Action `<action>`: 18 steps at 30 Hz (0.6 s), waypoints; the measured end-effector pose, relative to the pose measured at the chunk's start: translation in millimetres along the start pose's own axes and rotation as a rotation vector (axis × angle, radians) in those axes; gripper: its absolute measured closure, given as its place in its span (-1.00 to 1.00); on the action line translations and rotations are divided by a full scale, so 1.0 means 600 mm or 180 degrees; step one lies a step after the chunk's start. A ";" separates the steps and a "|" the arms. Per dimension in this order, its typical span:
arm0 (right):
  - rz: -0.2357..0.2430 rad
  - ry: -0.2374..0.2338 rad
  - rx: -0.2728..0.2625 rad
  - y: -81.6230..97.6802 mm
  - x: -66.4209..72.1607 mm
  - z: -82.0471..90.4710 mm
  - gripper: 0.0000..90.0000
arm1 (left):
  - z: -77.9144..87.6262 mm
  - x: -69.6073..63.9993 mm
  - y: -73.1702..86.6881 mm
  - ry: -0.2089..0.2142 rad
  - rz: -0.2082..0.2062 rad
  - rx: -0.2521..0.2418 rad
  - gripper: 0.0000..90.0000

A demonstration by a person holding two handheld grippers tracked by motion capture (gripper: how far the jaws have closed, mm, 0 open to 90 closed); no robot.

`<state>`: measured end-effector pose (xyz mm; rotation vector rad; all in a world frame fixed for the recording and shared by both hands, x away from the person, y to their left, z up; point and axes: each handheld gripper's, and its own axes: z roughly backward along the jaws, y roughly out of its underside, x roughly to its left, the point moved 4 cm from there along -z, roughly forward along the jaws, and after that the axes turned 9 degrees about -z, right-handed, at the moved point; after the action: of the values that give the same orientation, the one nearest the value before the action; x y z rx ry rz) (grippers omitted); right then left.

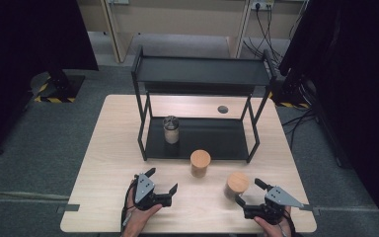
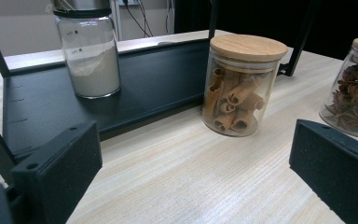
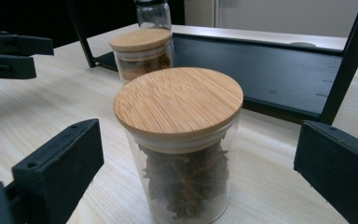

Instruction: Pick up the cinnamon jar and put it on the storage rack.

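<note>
Three glass jars are in play. One with cinnamon sticks and a wooden lid [image 1: 200, 163] [image 2: 240, 86] [image 3: 141, 51] stands on the table in front of the black rack. A star anise jar with a wooden lid [image 1: 237, 185] [image 2: 356, 91] [image 3: 182, 144] stands to its right, just ahead of my right gripper [image 1: 248, 192] [image 3: 191, 186], which is open with its jaws either side of the jar, not touching. A metal-lidded jar of white powder [image 1: 170, 129] [image 2: 89, 51] sits on the rack's lower shelf [image 1: 202, 140]. My left gripper [image 1: 162, 179] [image 2: 191, 182] is open and holds nothing.
The two-tier black metal rack [image 1: 202, 71] stands at the table's middle rear, its legs bounding the lower shelf. A round cable hole [image 1: 222, 109] lies behind it. Bare wooden tabletop [image 1: 113, 148] extends left of the rack and along the front edge.
</note>
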<state>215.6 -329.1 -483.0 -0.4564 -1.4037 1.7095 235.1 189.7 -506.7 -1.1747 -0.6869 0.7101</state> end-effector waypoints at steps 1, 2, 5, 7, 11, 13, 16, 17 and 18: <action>-0.0004 0.0003 -0.0006 -0.001 0.001 0.001 -0.96 | 0.000 0.000 0.000 -0.0001 0.0002 0.0000 -0.96; -0.0004 0.0000 -0.0010 -0.001 0.002 0.001 -0.96 | 0.000 0.000 0.000 0.0002 -0.0001 0.0001 -0.96; 0.0018 -0.0007 -0.0028 -0.004 0.004 0.002 -0.96 | 0.000 0.000 0.000 0.0001 -0.0008 -0.0001 -0.96; 0.0039 -0.0013 -0.0037 -0.007 0.007 0.002 -0.96 | 0.000 -0.001 0.000 -0.0001 -0.0007 -0.0004 -0.96; 0.0049 0.0000 -0.0046 -0.010 0.013 0.000 -0.97 | 0.000 -0.001 0.000 -0.0002 -0.0007 -0.0004 -0.96; 0.0080 0.0010 -0.0047 -0.012 0.016 0.001 -0.97 | 0.000 -0.001 0.000 -0.0003 -0.0009 -0.0002 -0.96; 0.0091 0.0017 -0.0065 -0.014 0.018 0.002 -0.97 | 0.000 -0.001 0.000 -0.0003 -0.0009 -0.0005 -0.96; 0.0094 0.0022 -0.0071 -0.014 0.019 0.002 -0.97 | 0.000 -0.001 0.000 -0.0003 -0.0008 -0.0006 -0.96; 0.0088 0.0024 -0.0077 -0.016 0.020 0.003 -0.97 | 0.000 -0.001 0.000 -0.0003 -0.0007 -0.0004 -0.96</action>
<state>211.0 -320.4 -471.0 -0.4970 -1.4200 1.7128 234.6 189.2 -506.8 -1.1747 -0.6892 0.7084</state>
